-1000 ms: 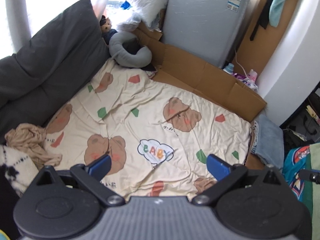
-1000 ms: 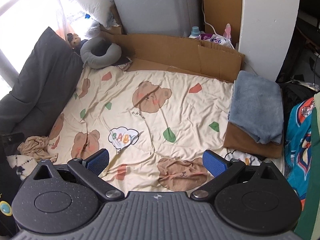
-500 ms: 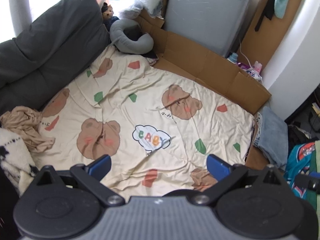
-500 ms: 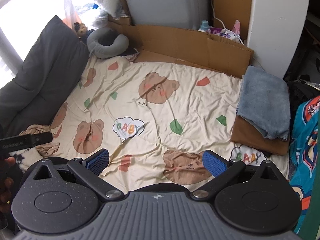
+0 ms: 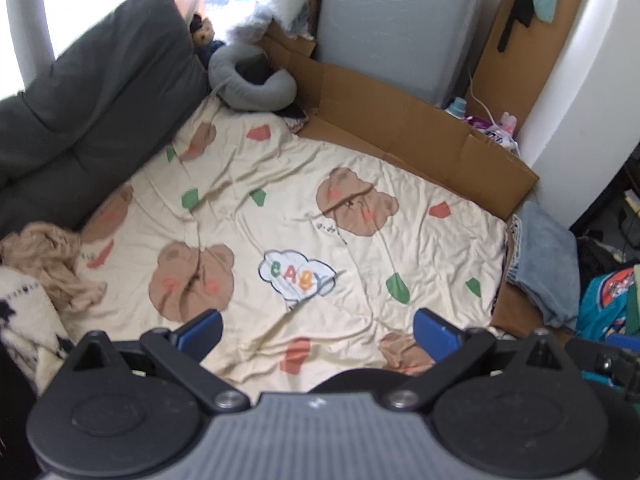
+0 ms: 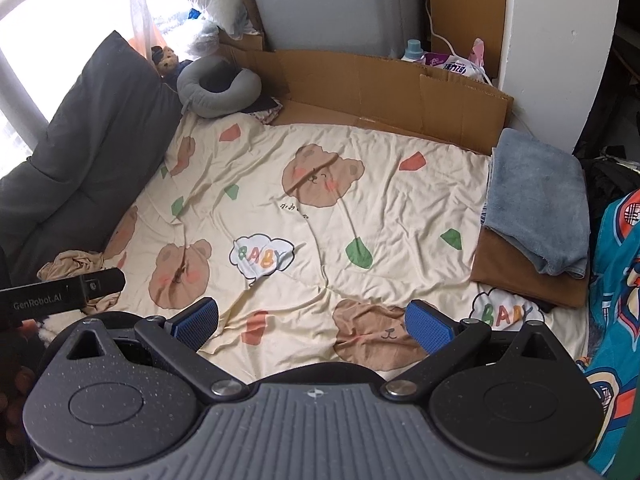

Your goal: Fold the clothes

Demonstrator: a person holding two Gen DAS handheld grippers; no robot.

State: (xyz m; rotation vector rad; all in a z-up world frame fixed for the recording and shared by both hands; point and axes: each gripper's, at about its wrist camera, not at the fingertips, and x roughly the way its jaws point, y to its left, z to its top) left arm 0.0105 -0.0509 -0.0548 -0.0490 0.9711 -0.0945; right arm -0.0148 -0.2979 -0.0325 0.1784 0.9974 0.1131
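Note:
A crumpled beige garment (image 5: 48,264) (image 6: 80,270) lies at the left edge of the cream bear-print sheet (image 5: 320,224) (image 6: 320,220), beside a white fleece item with black marks (image 5: 24,320). At the right edge a folded grey-blue cloth (image 5: 544,256) (image 6: 536,208) rests on a folded brown one (image 6: 516,276). My left gripper (image 5: 316,330) hovers open above the sheet's near edge, holding nothing. My right gripper (image 6: 312,320) is open and empty too, high over the near edge. The left gripper's black body (image 6: 60,294) shows at the left of the right wrist view.
A dark grey cushion (image 5: 92,120) (image 6: 88,152) lines the left side. A grey neck pillow (image 5: 252,84) (image 6: 216,88) and flattened cardboard (image 5: 400,128) (image 6: 380,88) bound the far edge. A teal patterned fabric (image 6: 616,280) hangs at the right. A person's hand (image 6: 16,384) shows at lower left.
Both grippers have pulled back and risen, so more of the sheet shows. The left gripper's body has come further into the right wrist view. Both stay open.

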